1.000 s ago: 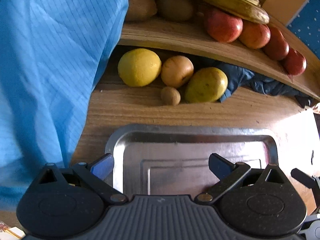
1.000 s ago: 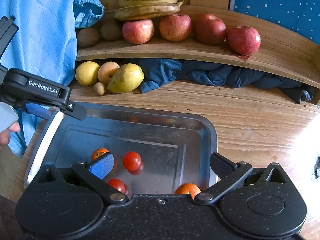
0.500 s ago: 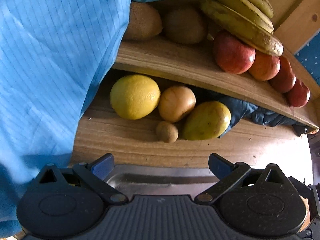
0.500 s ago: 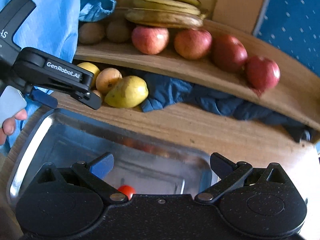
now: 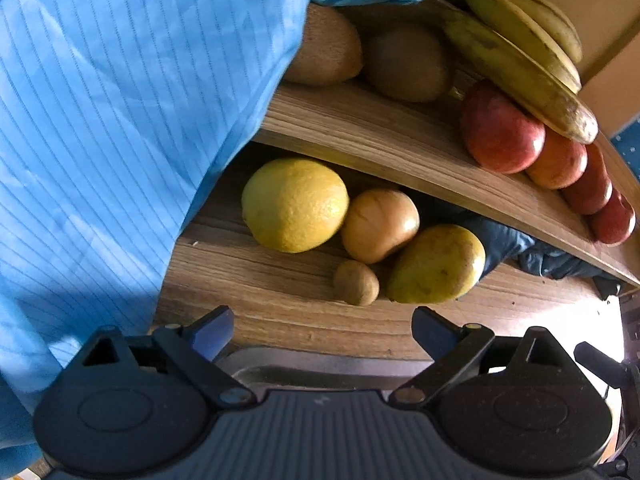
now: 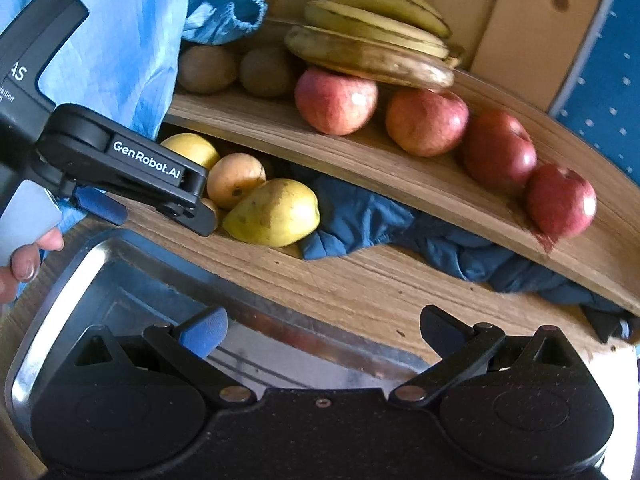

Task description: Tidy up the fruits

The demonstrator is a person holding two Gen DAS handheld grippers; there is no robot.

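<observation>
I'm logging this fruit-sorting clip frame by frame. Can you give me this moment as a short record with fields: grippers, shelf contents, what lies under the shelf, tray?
left gripper: open, empty, pointed at the fruit under the shelf
right gripper: open, empty, above the tray's far edge
upper shelf: bananas resting on the leftmost of four red apples, two kiwis
under the shelf: lemon, round tan fruit, yellow-green pear, small kiwi, dark blue cloth
metal tray: on the table, contents hidden by the gripper

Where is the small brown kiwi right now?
In the left wrist view the small kiwi lies on the tabletop under the shelf, just ahead of the open left gripper, between the lemon and the mango.
</observation>
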